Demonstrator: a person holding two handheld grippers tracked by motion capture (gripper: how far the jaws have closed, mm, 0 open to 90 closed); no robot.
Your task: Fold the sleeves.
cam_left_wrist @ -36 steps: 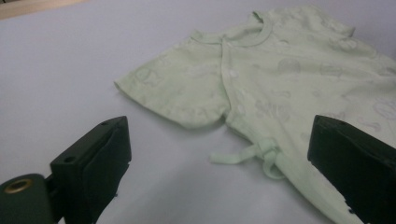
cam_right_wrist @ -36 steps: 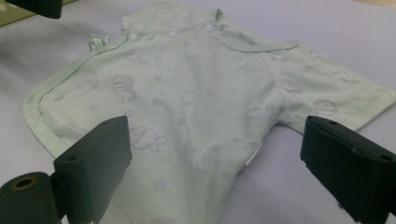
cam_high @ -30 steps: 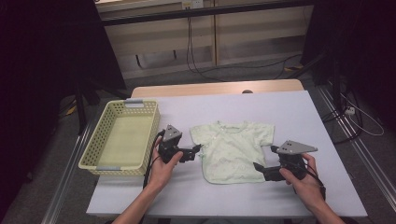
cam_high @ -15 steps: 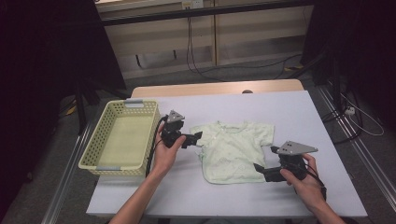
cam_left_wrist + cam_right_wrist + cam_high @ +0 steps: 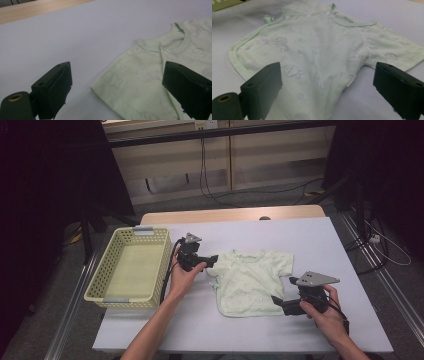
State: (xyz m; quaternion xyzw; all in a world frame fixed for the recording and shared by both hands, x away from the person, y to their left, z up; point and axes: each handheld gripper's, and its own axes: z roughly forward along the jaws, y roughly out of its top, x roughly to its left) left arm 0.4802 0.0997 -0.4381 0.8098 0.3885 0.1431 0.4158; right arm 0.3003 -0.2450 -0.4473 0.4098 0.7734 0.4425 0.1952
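On the table (image 5: 320,245), both grippers flank the baby shirt (image 5: 250,280)

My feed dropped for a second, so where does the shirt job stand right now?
Done: the pale green shirt lies spread flat on the table, and the basket holds nothing. In hand: the left gripper hovers open at the shirt's sleeve, the right gripper open at the hem corner; neither has closed on the cloth. Left: the grasp itself and whatever follows, perhaps folding or moving it to the basket.
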